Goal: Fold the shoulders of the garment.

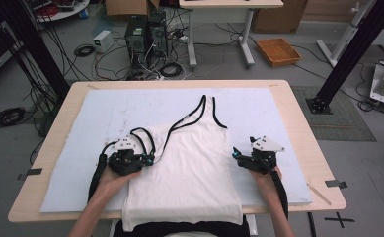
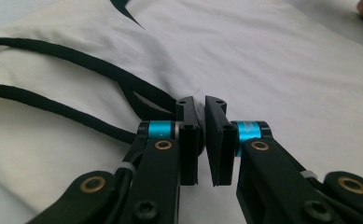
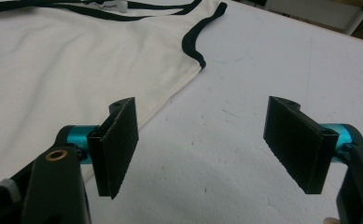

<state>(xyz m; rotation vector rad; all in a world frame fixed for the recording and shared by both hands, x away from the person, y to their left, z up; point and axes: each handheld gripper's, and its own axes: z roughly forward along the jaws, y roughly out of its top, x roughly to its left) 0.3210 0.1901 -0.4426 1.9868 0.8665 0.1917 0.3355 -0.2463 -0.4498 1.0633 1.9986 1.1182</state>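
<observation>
High view: the white cotton tank top with black trim (image 1: 192, 163) lies flat on the white-padded tabletop (image 1: 258, 106), hem cut off at the near edge, left claw (image 1: 149, 159) nearly shut on its folded-over strap, right claw (image 1: 236, 154) wide open, empty, beside its side seam.

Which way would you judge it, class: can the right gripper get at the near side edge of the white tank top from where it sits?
Probably yes. The right gripper stands open over the bare white mat, beside the tank top edge, with nothing lying between them.
</observation>
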